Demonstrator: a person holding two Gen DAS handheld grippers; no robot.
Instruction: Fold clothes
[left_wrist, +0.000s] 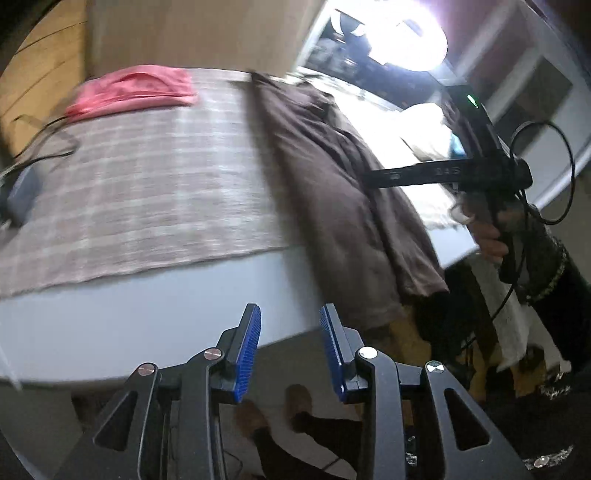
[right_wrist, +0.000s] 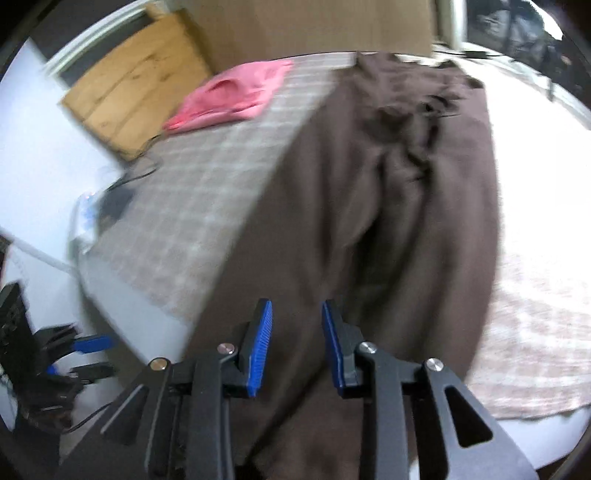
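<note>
A brown garment (right_wrist: 388, 206) lies lengthwise on a checked cloth (right_wrist: 199, 192) covering a white table; its near end hangs over the table's front edge. It also shows in the left wrist view (left_wrist: 340, 192). My right gripper (right_wrist: 295, 317) is open and empty just above the garment's near part. My left gripper (left_wrist: 290, 325) is open and empty over the white table edge (left_wrist: 147, 317), left of the garment. The right gripper's body (left_wrist: 476, 162) shows at the right of the left wrist view, held in a hand.
A folded pink garment (left_wrist: 136, 90) lies at the table's far left corner, also in the right wrist view (right_wrist: 229, 99). A dark device with cables (left_wrist: 22, 192) sits at the table's left edge. A wooden board (right_wrist: 133, 81) leans beyond. Feet (left_wrist: 295, 406) stand on the floor below.
</note>
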